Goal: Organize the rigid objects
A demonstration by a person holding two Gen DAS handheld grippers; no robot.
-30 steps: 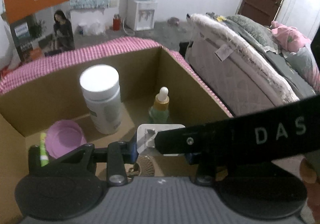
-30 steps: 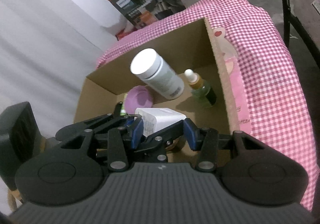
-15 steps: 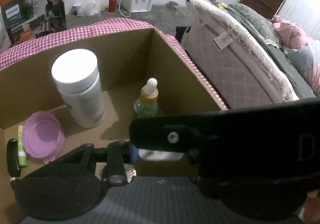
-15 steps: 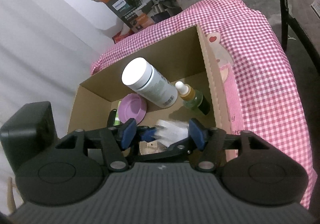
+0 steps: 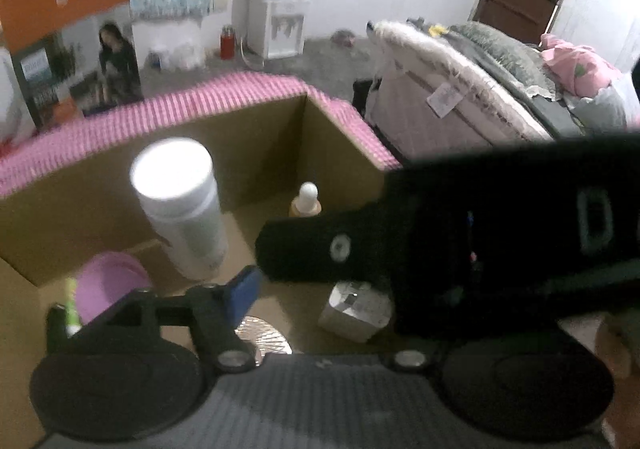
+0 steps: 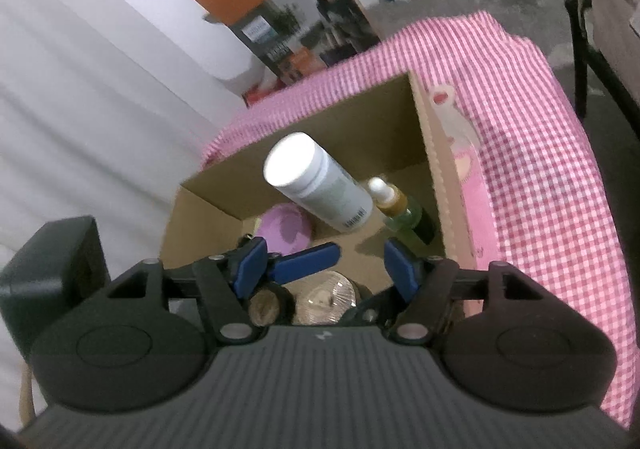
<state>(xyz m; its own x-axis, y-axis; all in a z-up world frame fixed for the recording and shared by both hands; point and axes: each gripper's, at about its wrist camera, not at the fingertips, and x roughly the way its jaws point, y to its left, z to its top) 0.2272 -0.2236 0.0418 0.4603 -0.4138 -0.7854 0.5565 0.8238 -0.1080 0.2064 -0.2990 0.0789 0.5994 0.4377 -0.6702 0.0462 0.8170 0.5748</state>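
Cardboard box (image 6: 436, 153) on pink checked cloth (image 6: 540, 153): white bottle (image 6: 316, 185) and dropper bottle (image 6: 394, 205) toward its far wall, purple lid (image 6: 284, 229) left, white adapter (image 5: 356, 311) on floor, released. Left gripper (image 5: 320, 289) and right gripper (image 6: 326, 269): jaws opening, empty.

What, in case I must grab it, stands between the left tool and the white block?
The right tool, jaws opening and empty, reaches across just above the white block, hiding its right side.
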